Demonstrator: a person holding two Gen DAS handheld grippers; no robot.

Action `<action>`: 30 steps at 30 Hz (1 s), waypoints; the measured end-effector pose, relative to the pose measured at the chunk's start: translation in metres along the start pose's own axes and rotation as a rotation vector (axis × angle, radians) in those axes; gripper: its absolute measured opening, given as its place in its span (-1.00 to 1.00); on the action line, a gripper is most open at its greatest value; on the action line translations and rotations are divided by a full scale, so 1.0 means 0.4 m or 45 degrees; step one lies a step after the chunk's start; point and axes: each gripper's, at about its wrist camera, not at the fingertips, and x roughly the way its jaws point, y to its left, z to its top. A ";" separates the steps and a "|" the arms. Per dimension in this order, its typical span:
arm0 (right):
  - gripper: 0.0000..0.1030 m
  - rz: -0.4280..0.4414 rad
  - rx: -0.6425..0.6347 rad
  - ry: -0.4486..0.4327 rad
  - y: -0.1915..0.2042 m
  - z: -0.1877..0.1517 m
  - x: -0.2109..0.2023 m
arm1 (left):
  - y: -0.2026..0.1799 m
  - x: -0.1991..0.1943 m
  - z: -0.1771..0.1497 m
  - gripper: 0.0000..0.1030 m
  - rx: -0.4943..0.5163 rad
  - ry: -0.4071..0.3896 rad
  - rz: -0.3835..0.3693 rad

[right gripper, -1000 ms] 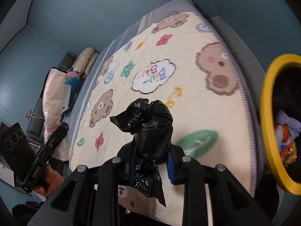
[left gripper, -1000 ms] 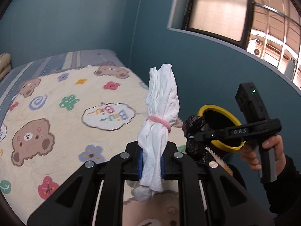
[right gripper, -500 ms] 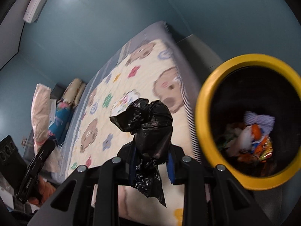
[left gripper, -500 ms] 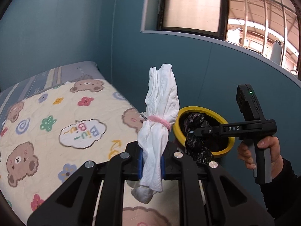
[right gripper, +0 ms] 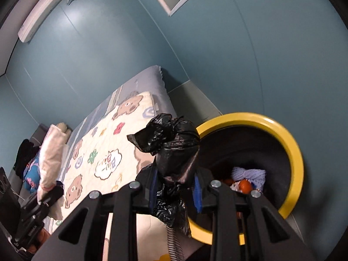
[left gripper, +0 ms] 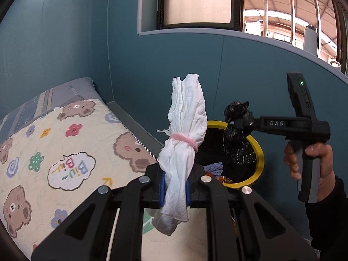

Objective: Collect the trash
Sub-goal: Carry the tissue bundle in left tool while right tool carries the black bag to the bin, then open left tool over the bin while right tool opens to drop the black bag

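My left gripper (left gripper: 175, 189) is shut on a white tissue bundle (left gripper: 184, 134) tied with a pink band, held upright over the bed's edge. My right gripper (right gripper: 175, 187) is shut on a crumpled black plastic bag (right gripper: 171, 145). In the left wrist view that black bag (left gripper: 237, 134) hangs over the mouth of the yellow-rimmed bin (left gripper: 258, 150), with the right gripper (left gripper: 237, 122) held in a hand. The bin (right gripper: 291, 143) lies close below and to the right in the right wrist view, with purple and orange trash inside. The left gripper (right gripper: 52, 192) with the tissue bundle (right gripper: 51, 152) shows at far left.
A bed with a cream quilt (left gripper: 65, 152) printed with bears and flowers fills the left side. Blue-green walls (left gripper: 250, 76) enclose the corner behind the bin. A window (left gripper: 271, 6) sits high on the right. Pillows and clothes (right gripper: 30, 165) lie at the bed's far end.
Both grippers have swung from over the bed toward the corner. The bin has come near in both views, and the black bag now hangs over its mouth. Both grips are unchanged.
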 end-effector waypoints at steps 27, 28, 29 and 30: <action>-0.51 -0.288 -0.051 -0.141 -0.070 0.057 0.036 | -0.087 0.397 0.054 -0.73 -0.115 0.256 -0.143; -0.51 -0.296 -0.053 -0.128 -0.074 0.060 0.045 | -0.089 0.409 0.053 -0.73 -0.122 0.270 -0.148; -0.51 -0.303 -0.049 -0.115 -0.081 0.062 0.054 | -0.092 0.428 0.051 -0.73 -0.131 0.292 -0.156; -0.51 -0.309 -0.044 -0.106 -0.089 0.065 0.060 | -0.094 0.447 0.049 -0.73 -0.141 0.311 -0.164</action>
